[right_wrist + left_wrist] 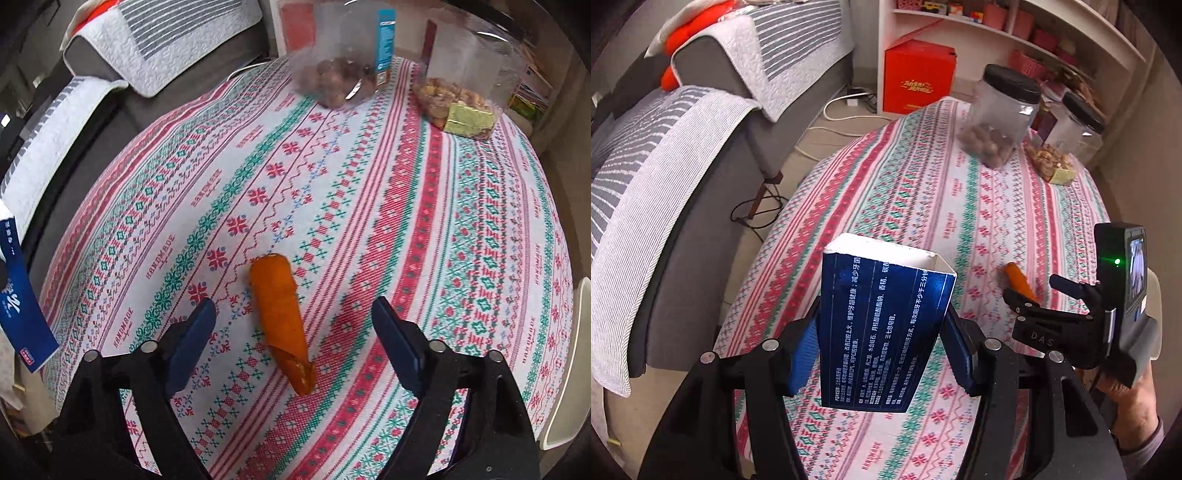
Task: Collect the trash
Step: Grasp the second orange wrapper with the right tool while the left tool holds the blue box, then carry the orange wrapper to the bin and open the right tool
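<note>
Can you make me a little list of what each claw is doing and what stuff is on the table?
left claw: shut on the blue box, held above the table
right claw: open, one finger on each side of the carrot piece, not touching it
carrot piece: lying on the patterned tablecloth, one end looks bitten or cut
far end of table: two clear jars with dark lids, both holding nuts or snacks
beside the table: a grey sofa
</note>
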`<state>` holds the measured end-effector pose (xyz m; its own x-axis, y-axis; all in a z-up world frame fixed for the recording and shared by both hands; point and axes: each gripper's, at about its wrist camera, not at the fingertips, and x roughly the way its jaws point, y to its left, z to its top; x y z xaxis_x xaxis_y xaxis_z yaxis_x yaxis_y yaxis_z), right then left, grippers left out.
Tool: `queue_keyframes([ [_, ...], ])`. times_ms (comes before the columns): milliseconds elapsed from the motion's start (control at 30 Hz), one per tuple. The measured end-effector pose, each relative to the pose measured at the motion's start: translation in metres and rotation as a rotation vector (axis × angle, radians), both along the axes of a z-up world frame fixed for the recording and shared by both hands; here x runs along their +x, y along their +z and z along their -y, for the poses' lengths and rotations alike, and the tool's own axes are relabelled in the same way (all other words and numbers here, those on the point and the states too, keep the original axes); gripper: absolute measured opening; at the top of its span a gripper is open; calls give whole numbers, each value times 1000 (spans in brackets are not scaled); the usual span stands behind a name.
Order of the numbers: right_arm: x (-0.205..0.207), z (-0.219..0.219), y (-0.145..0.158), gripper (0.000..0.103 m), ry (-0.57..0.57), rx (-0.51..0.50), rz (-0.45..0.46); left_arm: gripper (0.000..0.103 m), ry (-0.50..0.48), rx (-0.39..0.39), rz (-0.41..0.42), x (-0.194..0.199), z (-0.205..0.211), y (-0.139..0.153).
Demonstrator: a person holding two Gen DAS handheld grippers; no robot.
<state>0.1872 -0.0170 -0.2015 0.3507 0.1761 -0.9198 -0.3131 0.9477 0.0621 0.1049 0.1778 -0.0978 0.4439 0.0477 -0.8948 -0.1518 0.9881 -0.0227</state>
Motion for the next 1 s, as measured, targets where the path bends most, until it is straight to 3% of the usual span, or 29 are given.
queue_keyframes([
  [67,-1,-4,-5,41,-4,-31,14,59,18,6,-4,-2,-8,-4],
  [100,-1,-6,-5,38,-7,-42,32,59,24,8,-4,-5,-11,-4],
  [167,-1,-7,-4,23,-1,-30,47,58,38,12,-2,-5,-16,-5],
  [433,-16,-6,39,21,4,29,163,56,107,20,70,-7,-29,7],
  [733,-36,1,93,21,4,136,292,56,102,50,163,-8,-18,23],
  [1000,-41,18,113,21,-37,176,350,56,84,74,199,-8,-3,31],
])
